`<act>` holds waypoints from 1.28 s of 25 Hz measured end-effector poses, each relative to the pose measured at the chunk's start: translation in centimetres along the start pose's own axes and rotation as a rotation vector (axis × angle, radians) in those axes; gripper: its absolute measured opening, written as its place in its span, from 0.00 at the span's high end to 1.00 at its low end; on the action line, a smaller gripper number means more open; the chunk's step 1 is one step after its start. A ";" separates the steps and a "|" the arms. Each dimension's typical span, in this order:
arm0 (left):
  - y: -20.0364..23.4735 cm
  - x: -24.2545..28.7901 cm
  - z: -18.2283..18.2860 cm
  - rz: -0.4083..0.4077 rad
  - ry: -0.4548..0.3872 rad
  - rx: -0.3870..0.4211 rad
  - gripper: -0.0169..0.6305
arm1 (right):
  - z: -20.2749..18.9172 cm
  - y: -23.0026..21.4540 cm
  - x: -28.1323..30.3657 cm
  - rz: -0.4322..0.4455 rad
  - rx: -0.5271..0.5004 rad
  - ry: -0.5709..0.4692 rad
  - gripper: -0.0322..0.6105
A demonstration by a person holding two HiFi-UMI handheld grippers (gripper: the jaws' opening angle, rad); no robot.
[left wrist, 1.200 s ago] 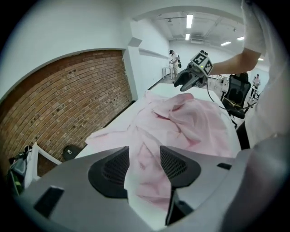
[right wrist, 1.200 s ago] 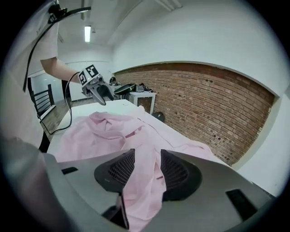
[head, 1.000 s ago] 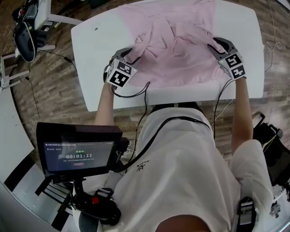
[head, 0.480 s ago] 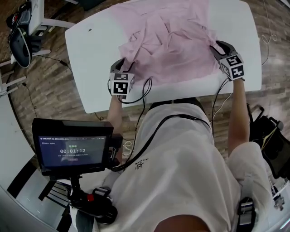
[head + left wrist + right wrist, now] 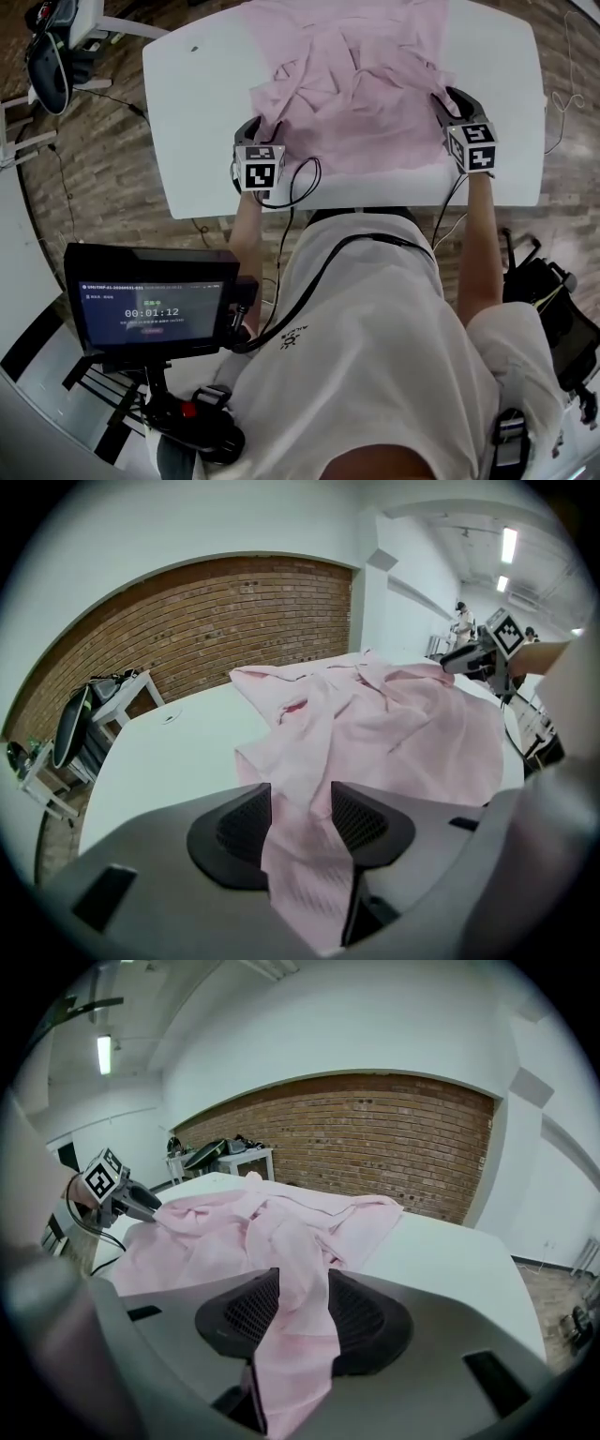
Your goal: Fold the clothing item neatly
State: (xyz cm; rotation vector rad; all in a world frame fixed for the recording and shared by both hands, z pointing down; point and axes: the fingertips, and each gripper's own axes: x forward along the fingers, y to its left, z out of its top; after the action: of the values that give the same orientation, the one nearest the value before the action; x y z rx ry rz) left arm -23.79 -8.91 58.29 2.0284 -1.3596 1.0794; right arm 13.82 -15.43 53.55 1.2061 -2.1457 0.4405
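Screen beside me reads 00:01:12, other text too small to read. My left gripper is clamped on a thin fold of the pink shirt between black mesh-textured pads. My right gripper pinches another fold the same way. Fabric is soft, faintly striped and crumpled, lying on the white table, which has rounded corners. Only the head view shows the wood-plank floor. Only the gripper views show the brick wall beyond.
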 end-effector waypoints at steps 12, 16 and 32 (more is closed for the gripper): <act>-0.2 2.0 -1.1 0.099 0.041 -0.004 0.94 | -3.1 -2.5 0.2 -0.060 -0.036 0.069 0.93; 1.5 1.1 0.7 0.115 0.000 -0.024 0.94 | -2.0 -3.3 -0.5 -0.075 -0.036 0.021 0.93; 11.0 3.9 9.5 0.042 0.223 0.157 0.94 | 3.2 -10.2 3.2 -0.027 -0.268 0.094 0.93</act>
State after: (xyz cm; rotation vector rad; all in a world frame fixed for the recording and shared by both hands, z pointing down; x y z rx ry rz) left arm -29.81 -22.43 55.42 1.9246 -1.2415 1.4239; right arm 20.10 -24.67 53.15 1.0413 -2.0304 0.1863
